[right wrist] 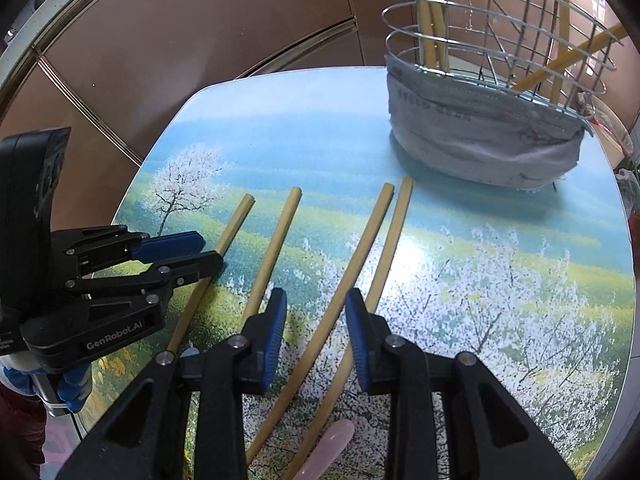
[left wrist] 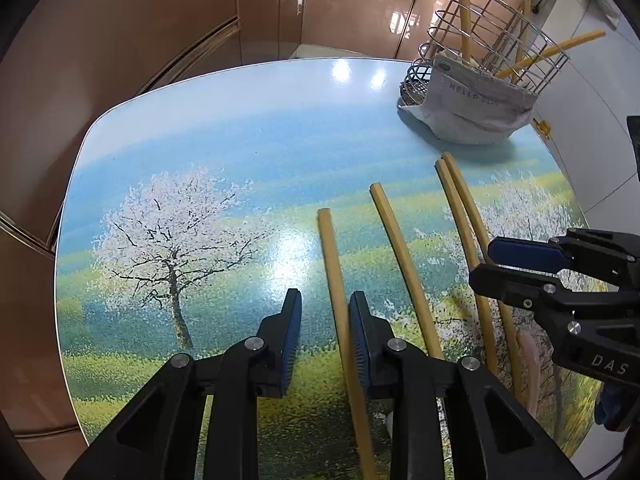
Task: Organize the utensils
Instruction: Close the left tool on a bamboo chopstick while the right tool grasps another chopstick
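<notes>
A few chopsticks already stand in my wire basket (right wrist: 496, 36); four chopsticks (right wrist: 276, 240) lie on the worktop (left wrist: 224, 160). My left gripper (left wrist: 325, 334) and right gripper (right wrist: 316, 328) hang released, holding nothing.

Matt pale wooden chopsticks (right wrist: 276, 240) on a glossy printed tabletop (right wrist: 480, 280), beside a shiny metal wire basket (right wrist: 500, 32) wrapped in soft grey cloth (right wrist: 480, 136).
</notes>
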A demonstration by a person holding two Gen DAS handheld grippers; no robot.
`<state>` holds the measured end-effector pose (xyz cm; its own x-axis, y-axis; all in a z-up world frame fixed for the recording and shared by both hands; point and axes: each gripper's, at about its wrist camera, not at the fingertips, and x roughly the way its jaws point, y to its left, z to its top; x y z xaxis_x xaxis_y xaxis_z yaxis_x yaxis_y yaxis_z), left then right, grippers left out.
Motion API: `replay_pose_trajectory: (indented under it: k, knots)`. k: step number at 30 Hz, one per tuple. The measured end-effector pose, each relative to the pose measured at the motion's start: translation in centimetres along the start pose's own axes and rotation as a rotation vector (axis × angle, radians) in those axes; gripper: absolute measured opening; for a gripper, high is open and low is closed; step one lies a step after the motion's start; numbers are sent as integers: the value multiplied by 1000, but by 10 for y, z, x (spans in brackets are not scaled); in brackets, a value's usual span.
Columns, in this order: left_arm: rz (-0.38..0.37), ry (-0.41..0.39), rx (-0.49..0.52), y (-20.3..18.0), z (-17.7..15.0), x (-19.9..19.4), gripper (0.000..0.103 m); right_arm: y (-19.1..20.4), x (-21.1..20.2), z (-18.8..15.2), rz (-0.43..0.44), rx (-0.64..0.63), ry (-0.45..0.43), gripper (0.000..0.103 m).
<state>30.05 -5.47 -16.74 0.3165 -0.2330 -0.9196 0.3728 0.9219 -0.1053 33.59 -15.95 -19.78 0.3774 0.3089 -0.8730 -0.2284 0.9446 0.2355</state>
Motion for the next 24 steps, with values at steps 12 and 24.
replay_pose_trajectory:
  k: [12,24]
  knots:
    - [16,-3,42,4,-4,-1,19,0,9,1,3,14,11,29]
    - [56,-1,76,22,-3,0,18,-8,11,0,16,37,16,28]
